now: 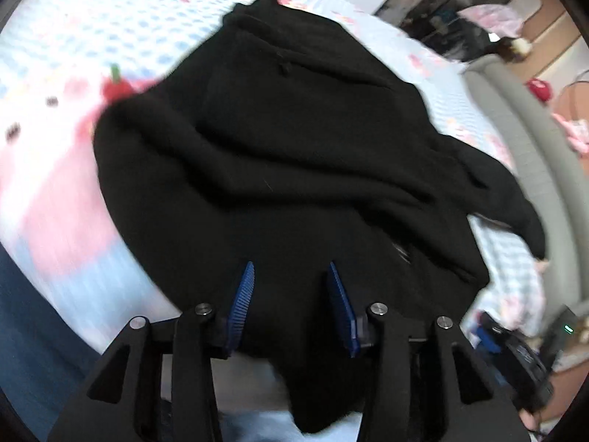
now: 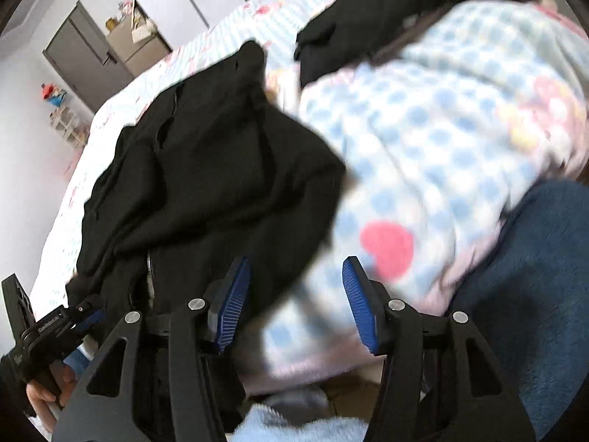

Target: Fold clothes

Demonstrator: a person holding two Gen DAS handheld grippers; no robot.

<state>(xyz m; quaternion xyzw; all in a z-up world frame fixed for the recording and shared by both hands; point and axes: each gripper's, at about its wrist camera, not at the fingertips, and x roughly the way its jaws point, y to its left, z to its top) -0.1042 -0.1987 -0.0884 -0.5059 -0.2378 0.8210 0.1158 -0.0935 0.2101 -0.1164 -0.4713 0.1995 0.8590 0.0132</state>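
- While the black hooded jacket (image 1: 279,154) lies rumpled across the bed (image 1: 55,169), filling the middle of the left wrist frame, its hem hangs over the near edge.
- The left gripper (image 1: 291,287) hovers over that near hem, jaws apart, nothing clamped.
- The right gripper (image 2: 294,287) has its jaws apart too, beside the jacket's lower right corner.
- A second dark garment (image 2: 386,7) sits in the upper right of the right wrist frame.
- Judging by the creases, flattening would help any fold; pinch a single layer.
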